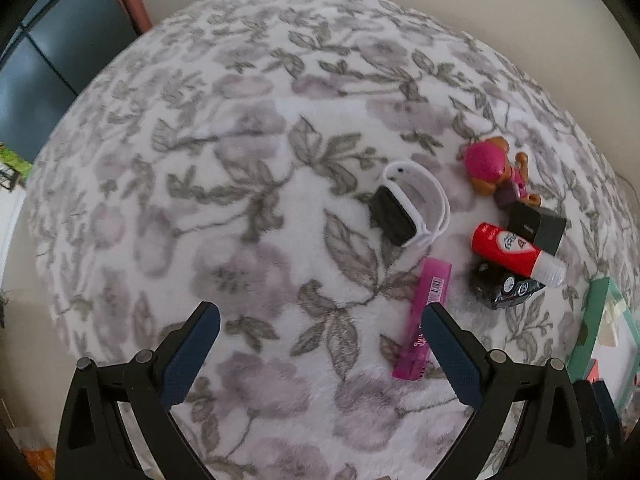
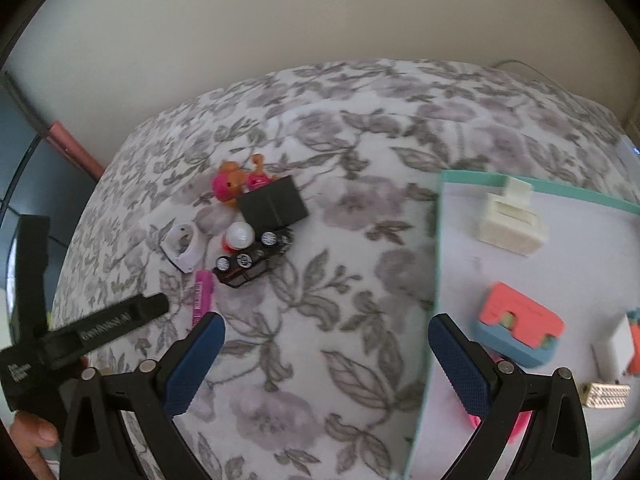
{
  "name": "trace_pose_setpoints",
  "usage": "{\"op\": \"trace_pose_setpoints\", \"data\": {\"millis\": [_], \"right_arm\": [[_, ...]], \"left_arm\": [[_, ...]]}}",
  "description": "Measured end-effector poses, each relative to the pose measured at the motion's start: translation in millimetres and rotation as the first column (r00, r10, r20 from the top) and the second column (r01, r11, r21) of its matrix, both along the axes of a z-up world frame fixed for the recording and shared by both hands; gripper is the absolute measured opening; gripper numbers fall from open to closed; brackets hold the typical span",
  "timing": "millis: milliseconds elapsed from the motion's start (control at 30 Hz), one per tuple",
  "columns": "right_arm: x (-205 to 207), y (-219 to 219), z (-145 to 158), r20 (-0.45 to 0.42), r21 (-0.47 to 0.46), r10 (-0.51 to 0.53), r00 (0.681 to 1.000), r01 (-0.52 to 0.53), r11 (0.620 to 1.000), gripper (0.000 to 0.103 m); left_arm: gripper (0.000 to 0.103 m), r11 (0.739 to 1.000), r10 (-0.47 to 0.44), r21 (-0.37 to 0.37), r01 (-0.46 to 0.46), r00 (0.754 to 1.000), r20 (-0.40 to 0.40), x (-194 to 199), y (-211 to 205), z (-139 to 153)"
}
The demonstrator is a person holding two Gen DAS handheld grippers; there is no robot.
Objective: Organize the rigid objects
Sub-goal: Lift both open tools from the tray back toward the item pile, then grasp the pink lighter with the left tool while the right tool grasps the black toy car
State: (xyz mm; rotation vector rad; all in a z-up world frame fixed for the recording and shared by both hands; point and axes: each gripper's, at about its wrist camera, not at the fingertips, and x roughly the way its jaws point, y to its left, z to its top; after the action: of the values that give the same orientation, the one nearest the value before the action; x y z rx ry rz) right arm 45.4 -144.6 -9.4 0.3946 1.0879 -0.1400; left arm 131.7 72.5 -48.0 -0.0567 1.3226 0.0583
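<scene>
Rigid objects are seen clustered on a floral blanket (image 1: 248,208): a white smartwatch (image 1: 412,210), pink ruler (image 1: 425,320), red glue stick (image 1: 516,254), black box (image 1: 538,226), toy car (image 1: 506,286) & a pink-and-orange toy figure (image 1: 494,168). A teal-rimmed tray (image 2: 438,264) is seen to the right, well apart from the cluster, w/ a cream block (image 2: 510,226), a coral-and-blue block (image 2: 520,326) & other small pieces already in it; it is judged to be where the rest should go.

Left gripper (image 1: 320,344) is held spread wide over the blanket w/ nothing between its fingers; the ruler lies just beside its right finger. Right gripper (image 2: 326,356) is likewise spread & empty, between cluster and tray.

Handling, as judged: all pieces look light & stiff. The ruler is thin & flat, so it is prob. best pinched across its narrow width at mid-length. The glue stick is round & smooth, may roll or slip; to be taken across the barrel. The watch strap may flex, so the black body is the safer hold.

The surface is a plush, soft cover; items may sink or tilt when pressed. A plain cream wall is seen behind, dark furniture at left
</scene>
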Motion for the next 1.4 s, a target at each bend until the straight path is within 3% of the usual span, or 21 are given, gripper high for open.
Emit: {"op": "trace_pose_setpoints", "data": {"millis": [233, 600, 667, 733, 867, 1133, 1400], "right_arm": [[23.4, 2.9, -4.3, 0.03, 0.039, 0.015, 0.999, -0.016, 0.999, 0.103], [50.6, 17.3, -20.7, 0.028, 0.043, 0.095, 0.995, -0.096, 0.994, 0.103], [54.8, 22.4, -22.9, 0.028, 0.036, 0.118, 0.993, -0.119, 0.992, 0.103], [58.5, 26.1, -25.8, 0.027, 0.034, 0.132, 0.991, -0.133, 0.991, 0.103], [65.3, 31.1, -34.3, 0.019, 0.037, 0.16, 0.987, -0.16, 0.986, 0.103], [75.7, 39.8, -49.5, 0.004, 0.016, 0.197, 0.98, -0.197, 0.98, 0.103], [81.7, 47.2, -53.6, 0.009, -0.043, 0.224, 0.974, -0.224, 0.974, 0.103]], "left_arm": [[0.101, 0.995, -0.075, -0.069, 0.074, 0.997, -0.02, 3.9, -7.4, -16.4], [0.1, 0.982, -0.186, -0.025, 0.186, 0.983, -0.002, -1.5, -39.0, -25.4], [0.096, 0.981, -0.194, -0.018, 0.194, 0.981, -0.004, -2.3, -40.7, -27.0], [0.082, 0.98, -0.198, -0.023, 0.198, 0.98, -0.009, -5.0, -45.5, -31.3], [0.079, 0.977, -0.214, -0.012, 0.214, 0.977, 0.002, -8.1, -51.5, -33.0], [0.057, 0.972, -0.236, -0.008, 0.236, 0.971, 0.038, -15.8, -52.3, -30.0], [0.051, 0.968, -0.249, -0.006, 0.249, 0.967, 0.054, -17.3, -59.6, -31.8]]}}
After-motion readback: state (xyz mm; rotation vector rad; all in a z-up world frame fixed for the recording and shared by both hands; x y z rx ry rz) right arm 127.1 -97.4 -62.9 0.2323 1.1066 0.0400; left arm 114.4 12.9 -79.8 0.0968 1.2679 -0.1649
